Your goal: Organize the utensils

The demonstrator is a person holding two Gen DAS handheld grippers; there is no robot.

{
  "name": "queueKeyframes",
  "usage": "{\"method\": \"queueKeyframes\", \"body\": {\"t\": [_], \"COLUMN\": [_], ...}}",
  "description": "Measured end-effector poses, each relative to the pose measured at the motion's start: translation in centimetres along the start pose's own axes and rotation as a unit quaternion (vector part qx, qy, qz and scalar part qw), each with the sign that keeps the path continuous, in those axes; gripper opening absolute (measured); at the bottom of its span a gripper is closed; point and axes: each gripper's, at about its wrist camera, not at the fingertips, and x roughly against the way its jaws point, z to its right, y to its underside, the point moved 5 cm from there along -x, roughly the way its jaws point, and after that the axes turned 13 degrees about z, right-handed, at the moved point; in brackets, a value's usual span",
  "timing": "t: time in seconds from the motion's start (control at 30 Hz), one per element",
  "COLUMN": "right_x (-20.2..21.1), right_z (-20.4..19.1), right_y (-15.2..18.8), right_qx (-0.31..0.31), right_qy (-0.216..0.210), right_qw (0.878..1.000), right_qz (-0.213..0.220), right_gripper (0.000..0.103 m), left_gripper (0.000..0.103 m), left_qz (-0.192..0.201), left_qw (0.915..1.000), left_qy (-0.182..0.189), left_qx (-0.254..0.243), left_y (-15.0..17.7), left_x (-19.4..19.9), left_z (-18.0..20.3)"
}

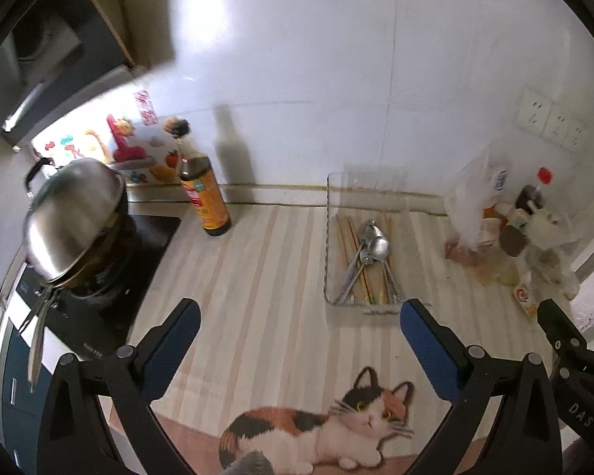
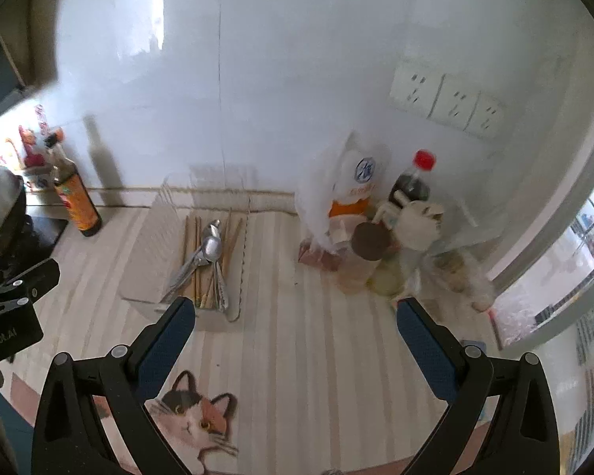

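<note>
A clear plastic tray (image 1: 330, 237) stands on the striped counter near the wall; it also shows in the right wrist view (image 2: 146, 253). Inside lie metal spoons (image 1: 370, 245) (image 2: 210, 247) and several wooden chopsticks (image 1: 346, 237) (image 2: 196, 237), all mixed together lengthwise. My left gripper (image 1: 300, 310) is open and empty, above the counter just in front of the tray. My right gripper (image 2: 296, 308) is open and empty, to the right of the tray's near end. The right gripper's body shows at the right edge of the left wrist view (image 1: 562, 328).
A dark sauce bottle (image 1: 204, 194) stands left of the tray. A steel pot with lid (image 1: 73, 217) sits on a black cooktop (image 1: 146, 245). Bagged bottles and jars (image 2: 380, 217) crowd the right corner below wall sockets (image 2: 447, 99). A cat-print mat (image 1: 316, 427) lies at the front.
</note>
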Motion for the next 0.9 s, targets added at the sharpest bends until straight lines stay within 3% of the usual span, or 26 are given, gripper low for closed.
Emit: {"method": "queueKeyframes", "body": {"t": [0.4,0.63,0.9], "right_x": [12.1,15.9,17.0], "right_z": [0.9,1.4,1.7], "right_y": [0.1,0.1,-0.5], "right_qx": [-0.009,-0.014,-0.017], "right_qy": [-0.013,-0.014,-0.007], "right_qw": [0.998,0.997,0.998], "right_qz": [0.059,0.07,0.062], "right_gripper": [0.103,0.103,0.103], "left_gripper": [0.103,0.103,0.103], "left_qz": [0.051,0.054,0.047], "left_qw": [0.9986,0.9985,0.9989], "left_qy": [-0.005,-0.002,-0.004], "left_qx": [0.008,0.008,0.009], "left_y": [0.8,1.0,0.8], "left_x": [10.9,13.1,13.3], "left_z": [-0.9,-1.0,-1.3]}}
